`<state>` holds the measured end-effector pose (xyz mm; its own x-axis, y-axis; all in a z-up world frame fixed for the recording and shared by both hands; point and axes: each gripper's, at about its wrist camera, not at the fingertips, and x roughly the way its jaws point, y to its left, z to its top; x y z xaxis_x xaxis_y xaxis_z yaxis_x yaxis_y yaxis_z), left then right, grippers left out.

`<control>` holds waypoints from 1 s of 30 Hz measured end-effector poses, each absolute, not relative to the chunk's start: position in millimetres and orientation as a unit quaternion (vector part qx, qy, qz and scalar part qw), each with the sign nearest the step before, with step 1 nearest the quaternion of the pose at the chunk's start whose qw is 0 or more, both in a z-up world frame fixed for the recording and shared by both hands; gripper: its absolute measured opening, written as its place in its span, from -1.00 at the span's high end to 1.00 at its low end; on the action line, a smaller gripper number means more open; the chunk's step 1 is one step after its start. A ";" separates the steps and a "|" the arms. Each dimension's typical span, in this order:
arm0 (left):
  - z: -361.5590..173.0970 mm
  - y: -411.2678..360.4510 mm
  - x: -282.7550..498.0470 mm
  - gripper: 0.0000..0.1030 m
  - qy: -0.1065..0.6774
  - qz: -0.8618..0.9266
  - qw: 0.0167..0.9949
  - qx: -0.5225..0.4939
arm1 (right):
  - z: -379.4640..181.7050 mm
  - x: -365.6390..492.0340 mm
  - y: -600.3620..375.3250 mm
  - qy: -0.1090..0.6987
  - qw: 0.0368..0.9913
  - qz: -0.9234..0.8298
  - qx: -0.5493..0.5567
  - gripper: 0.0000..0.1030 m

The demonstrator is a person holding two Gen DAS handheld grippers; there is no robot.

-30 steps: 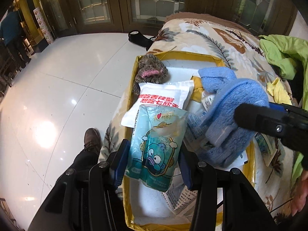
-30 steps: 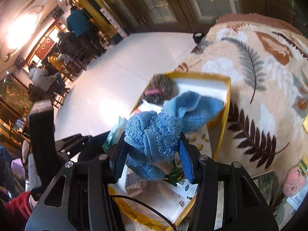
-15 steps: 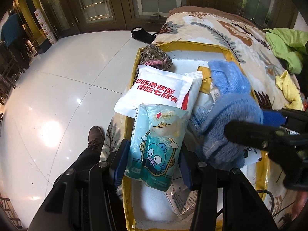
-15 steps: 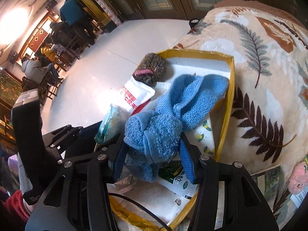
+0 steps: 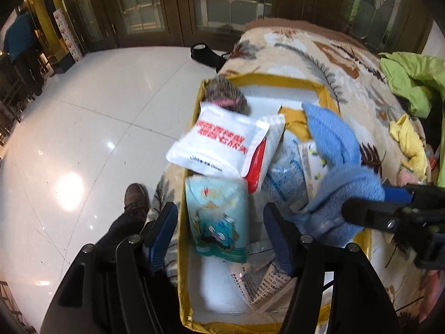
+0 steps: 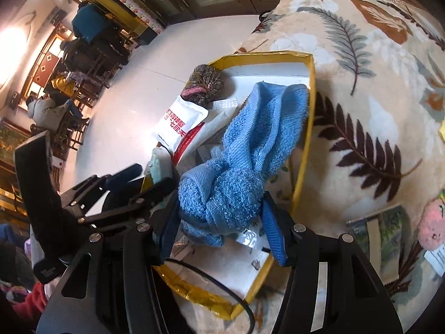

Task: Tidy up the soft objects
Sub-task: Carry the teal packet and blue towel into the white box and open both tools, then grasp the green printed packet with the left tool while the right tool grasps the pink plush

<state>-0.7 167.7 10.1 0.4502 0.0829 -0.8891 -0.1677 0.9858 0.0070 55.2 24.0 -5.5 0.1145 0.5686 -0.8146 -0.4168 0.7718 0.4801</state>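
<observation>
1. Change noted: the left gripper has spread its fingers wide since a second ago; the teal cartoon packet now lies loose between them, untouched, inside the yellow box.
2. The right gripper remains pinched on the knotted blue towel, whose tail drapes over the box's contents.
3. A white red-lettered pouch overlaps the packet's far end.

white packet | red Chinese print, blurred, only "七欣天" readable
</observation>
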 end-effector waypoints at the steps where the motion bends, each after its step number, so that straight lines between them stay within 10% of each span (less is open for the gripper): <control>1: 12.1 168.4 -0.9 -0.25 0.518 0.074 0.851 -0.043 | -5.9 54.6 23.0 0.580 0.742 0.331 0.063 -0.11; 30: 39.1 94.6 12.2 -0.27 0.502 -0.018 0.864 -0.038 | 30.0 55.6 -132.8 0.541 0.799 0.228 0.131 -0.11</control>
<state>12.2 94.6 39.1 0.4963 -0.0693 -0.8654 -0.0066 0.9965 -0.0836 55.6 -132.8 30.0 0.3100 0.5070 -0.8043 -0.2224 0.8611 0.4571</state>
